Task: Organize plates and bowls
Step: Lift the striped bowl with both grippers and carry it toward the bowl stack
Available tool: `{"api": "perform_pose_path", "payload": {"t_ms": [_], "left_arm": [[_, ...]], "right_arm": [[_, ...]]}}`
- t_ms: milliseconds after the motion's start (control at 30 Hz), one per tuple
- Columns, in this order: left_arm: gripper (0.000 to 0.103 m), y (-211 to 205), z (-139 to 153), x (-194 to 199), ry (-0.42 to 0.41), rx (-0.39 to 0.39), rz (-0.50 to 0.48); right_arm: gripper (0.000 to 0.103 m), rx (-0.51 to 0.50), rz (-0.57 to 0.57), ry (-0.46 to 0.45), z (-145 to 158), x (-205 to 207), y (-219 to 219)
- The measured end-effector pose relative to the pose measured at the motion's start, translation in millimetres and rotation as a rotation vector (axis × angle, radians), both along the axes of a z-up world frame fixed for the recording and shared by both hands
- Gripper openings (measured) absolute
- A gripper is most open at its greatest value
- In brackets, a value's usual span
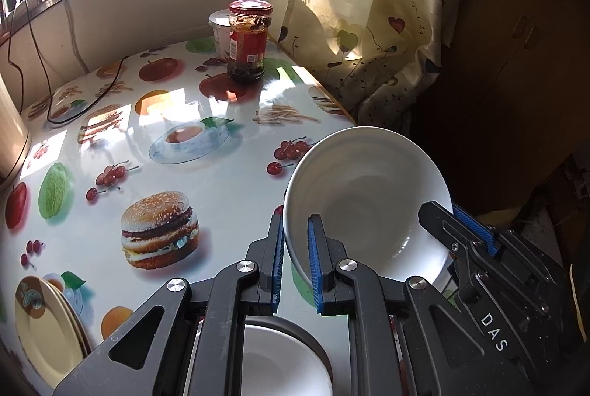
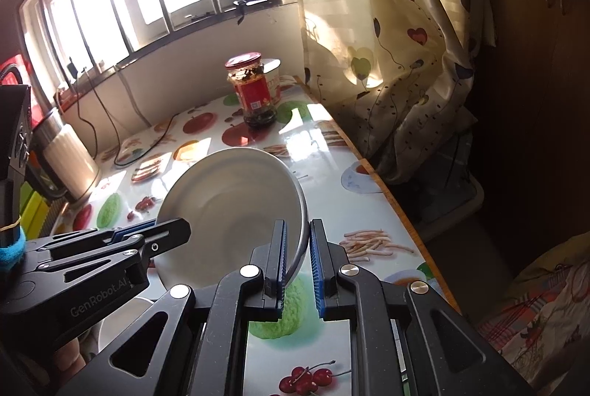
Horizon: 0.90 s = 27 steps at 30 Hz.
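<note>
Gripping the tilted white bowl [image 1: 363,197] by opposite rims, my left claw [image 1: 295,267] and right claw [image 2: 297,263] both clenched on it, I hold it above the fruit-print desk [image 1: 147,145], jar [image 1: 247,40] behind.

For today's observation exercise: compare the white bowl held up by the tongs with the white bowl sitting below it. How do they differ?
The held bowl is tilted steeply, its opening facing the camera; the lower bowl sits upright on the table. The held bowl is gripped at opposite rims by the left tongs and right tongs; the lower bowl is untouched. The held bowl shows fully; the lower one is largely hidden. Both are plain white and look empty.
</note>
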<state>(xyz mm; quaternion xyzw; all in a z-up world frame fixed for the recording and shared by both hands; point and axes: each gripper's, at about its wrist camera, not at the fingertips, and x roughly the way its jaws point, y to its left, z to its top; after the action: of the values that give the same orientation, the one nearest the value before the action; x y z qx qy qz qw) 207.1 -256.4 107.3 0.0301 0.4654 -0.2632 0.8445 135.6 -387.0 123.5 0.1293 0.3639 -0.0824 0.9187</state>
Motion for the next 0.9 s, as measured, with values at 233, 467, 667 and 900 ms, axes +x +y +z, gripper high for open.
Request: {"api": "perform_pose_path", "payload": {"t_ms": [233,467,667,900], "left_arm": [[0.013,18,4,-12,-0.014,-0.010,0.014],[0.013,35,6,-22,-0.021,-0.024,0.028],[0.013,50,6,-29,-0.007,-0.043,0.039],[0.013,68,6,-38,-0.003,-0.053,0.059]], "right_arm": [[0.013,0.008,0.018,-0.017,6,-13,16],[0.013,0.005,0.030,-0.021,9,-22,31],[0.013,0.005,0.040,-0.017,8,-29,44],[0.013,0.006,0.063,-0.019,9,-36,59]]}}
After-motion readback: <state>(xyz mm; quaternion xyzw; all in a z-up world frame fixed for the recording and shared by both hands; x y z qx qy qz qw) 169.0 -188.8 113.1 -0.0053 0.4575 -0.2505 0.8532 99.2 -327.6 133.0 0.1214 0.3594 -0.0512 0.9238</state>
